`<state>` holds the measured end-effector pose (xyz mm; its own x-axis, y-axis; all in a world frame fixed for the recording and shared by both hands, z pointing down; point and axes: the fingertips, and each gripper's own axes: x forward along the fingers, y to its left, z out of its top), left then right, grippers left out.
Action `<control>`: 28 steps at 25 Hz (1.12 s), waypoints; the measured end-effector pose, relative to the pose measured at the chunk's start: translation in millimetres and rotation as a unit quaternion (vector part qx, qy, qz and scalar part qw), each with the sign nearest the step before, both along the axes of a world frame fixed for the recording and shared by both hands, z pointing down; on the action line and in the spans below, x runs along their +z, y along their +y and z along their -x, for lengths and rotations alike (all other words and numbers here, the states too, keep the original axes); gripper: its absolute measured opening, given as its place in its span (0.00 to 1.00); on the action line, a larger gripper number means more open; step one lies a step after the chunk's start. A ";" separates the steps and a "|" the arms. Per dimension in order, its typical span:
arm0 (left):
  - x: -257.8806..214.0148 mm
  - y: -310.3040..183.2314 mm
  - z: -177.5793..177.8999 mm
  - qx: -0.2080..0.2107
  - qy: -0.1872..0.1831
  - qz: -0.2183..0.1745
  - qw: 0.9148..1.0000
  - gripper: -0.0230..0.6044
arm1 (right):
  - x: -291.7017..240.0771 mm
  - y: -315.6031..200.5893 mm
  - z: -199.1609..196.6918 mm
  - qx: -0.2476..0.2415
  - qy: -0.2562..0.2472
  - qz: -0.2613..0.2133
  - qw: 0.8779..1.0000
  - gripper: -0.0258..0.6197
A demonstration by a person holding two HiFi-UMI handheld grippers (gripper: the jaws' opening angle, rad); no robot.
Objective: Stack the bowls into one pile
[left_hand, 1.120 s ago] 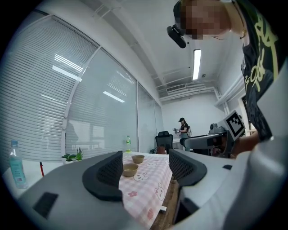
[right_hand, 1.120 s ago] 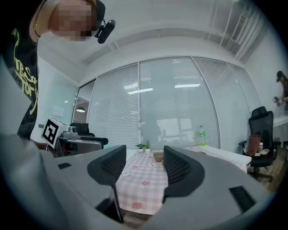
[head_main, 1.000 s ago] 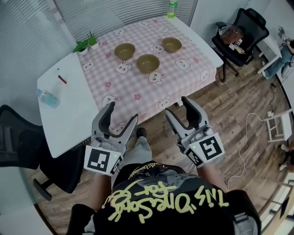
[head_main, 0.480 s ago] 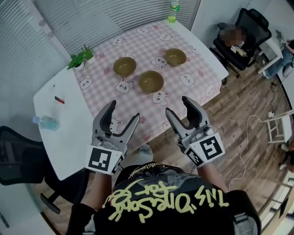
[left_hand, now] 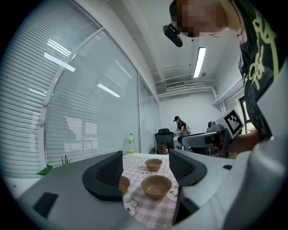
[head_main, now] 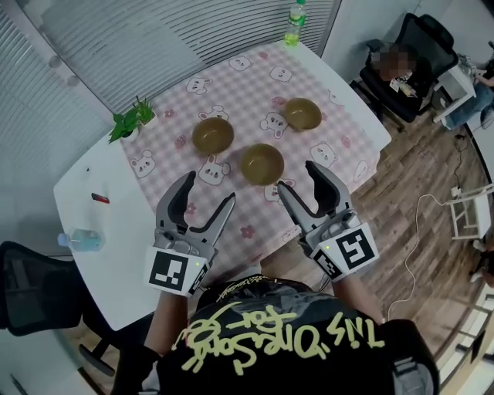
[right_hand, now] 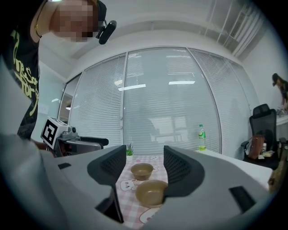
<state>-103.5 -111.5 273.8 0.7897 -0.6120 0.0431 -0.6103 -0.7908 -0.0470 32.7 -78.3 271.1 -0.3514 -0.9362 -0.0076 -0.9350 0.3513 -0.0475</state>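
Three olive-brown bowls stand upright and apart on a pink checked cloth [head_main: 231, 100] printed with small animals. The near bowl [head_main: 262, 163] sits closest to the person. The left bowl [head_main: 212, 135] lies beyond it on the plant side, and the far bowl [head_main: 302, 113] stands toward the right edge. No bowl touches another.

The cloth covers the right part of a white bench [head_main: 93, 224]. A small green plant [head_main: 127, 122] stands just off the cloth's left corner, and a green bottle [head_main: 292, 19] stands at the far end. On the bare white part lie a red pen [head_main: 100, 198] and a clear bottle [head_main: 79, 241], well apart from the bowls.

The left tool [head_main: 208, 189] and right tool [head_main: 299, 177] are held side by side and level, short of the bowls, appearing over the cloth's near edge in the head view. Both are released, with jaws spread and nothing between the pads. The left gripper view frames the near and far bowls in its gap, and the right gripper view frames the near and left bowls.

A black office chair [head_main: 405, 65] stands on the wood floor [head_main: 417, 193] to the right of the bench.
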 end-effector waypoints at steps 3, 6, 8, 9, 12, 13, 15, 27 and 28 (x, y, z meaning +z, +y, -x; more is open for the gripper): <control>6.2 -14.0 -0.1 0.005 0.000 0.013 1.000 0.55 | 2.8 -14.8 -0.2 0.002 0.004 0.006 1.000 0.42; 12.3 -23.1 -1.8 0.011 -0.004 0.024 1.000 0.55 | 3.0 -26.4 -1.2 0.005 0.006 0.008 1.000 0.42; 14.4 -28.8 -2.9 0.010 -0.006 0.025 1.000 0.55 | 3.7 -32.0 -1.5 0.002 0.007 0.009 1.000 0.42; 15.4 -30.9 -3.5 0.008 -0.006 0.025 1.000 0.55 | 4.8 -33.6 -1.4 -0.002 0.008 0.011 1.000 0.42; 17.1 -34.8 -6.8 0.001 -0.006 0.027 1.000 0.55 | 8.2 -37.1 -3.9 -0.015 0.012 0.013 1.000 0.42; 16.5 -36.6 -8.6 -0.003 -0.007 0.025 1.000 0.55 | 7.9 -40.0 -5.9 -0.020 0.012 0.011 1.000 0.42; 14.2 -39.3 -11.8 -0.013 -0.009 0.020 1.000 0.55 | 6.1 -46.9 -8.3 -0.032 0.012 0.008 0.999 0.42; 25.9 -51.9 -15.4 -0.072 -0.013 0.034 0.997 0.55 | -2.7 -90.1 -1.1 -0.148 0.051 -0.010 0.988 0.42; 27.5 -55.0 -15.8 -0.074 -0.014 0.033 0.997 0.55 | -2.3 -94.8 0.5 -0.160 0.055 -0.013 0.986 0.42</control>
